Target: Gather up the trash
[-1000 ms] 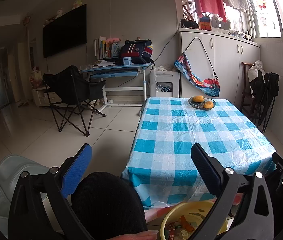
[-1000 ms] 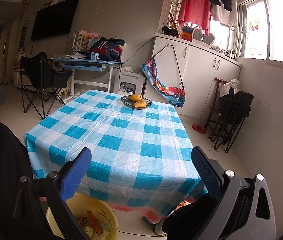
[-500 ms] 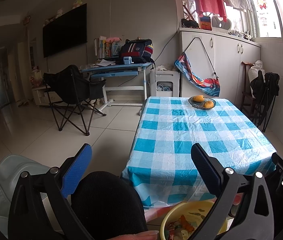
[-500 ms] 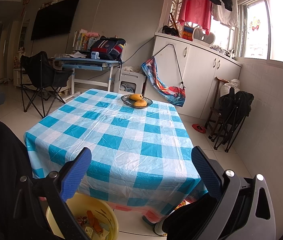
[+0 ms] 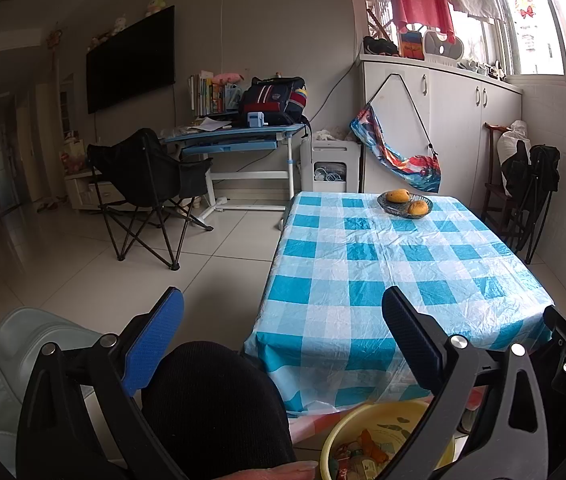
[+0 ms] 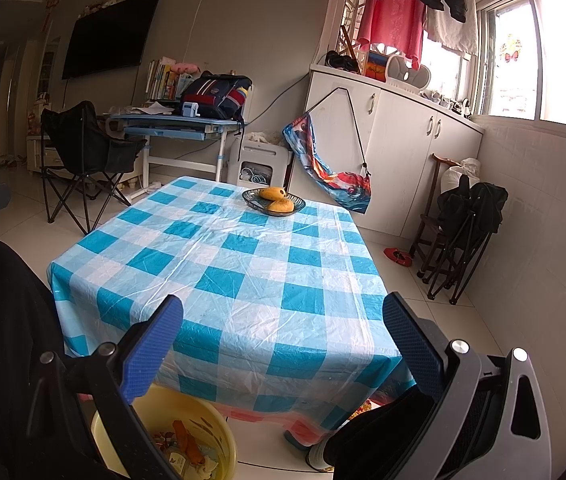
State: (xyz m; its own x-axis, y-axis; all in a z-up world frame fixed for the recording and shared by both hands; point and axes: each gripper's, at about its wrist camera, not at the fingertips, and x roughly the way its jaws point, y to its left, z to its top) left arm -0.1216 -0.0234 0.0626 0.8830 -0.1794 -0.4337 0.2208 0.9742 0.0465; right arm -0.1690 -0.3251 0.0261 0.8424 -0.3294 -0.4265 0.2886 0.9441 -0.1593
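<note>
Through my left wrist camera, my left claw gapes wide with nothing between its fingers, held in the air in front of the near edge of the worktop, which wears a blue-and-white checked cloth. Low at the near edge of the view sits a yellow basin on the floor, and the trash, scraps and wrappers, lies inside it. My dark-clad knee fills the space just left of the basin. At the far end of the worktop stands a dark fruit bowl with orange fruit in it. Farther left, a black folding chair stands on the tiled floor before a blue desk.

Through my right wrist camera, my right claw is likewise spread fully apart and holds nothing, hovering above the near right corner of the worktop. The yellow basin shows at the near left, half under the cloth's hanging edge, with the trash piled in its bottom. The fruit bowl sits at the far end. A folded black chair leans against the tiled wall on the right, with a red slipper on the floor near it.
</note>
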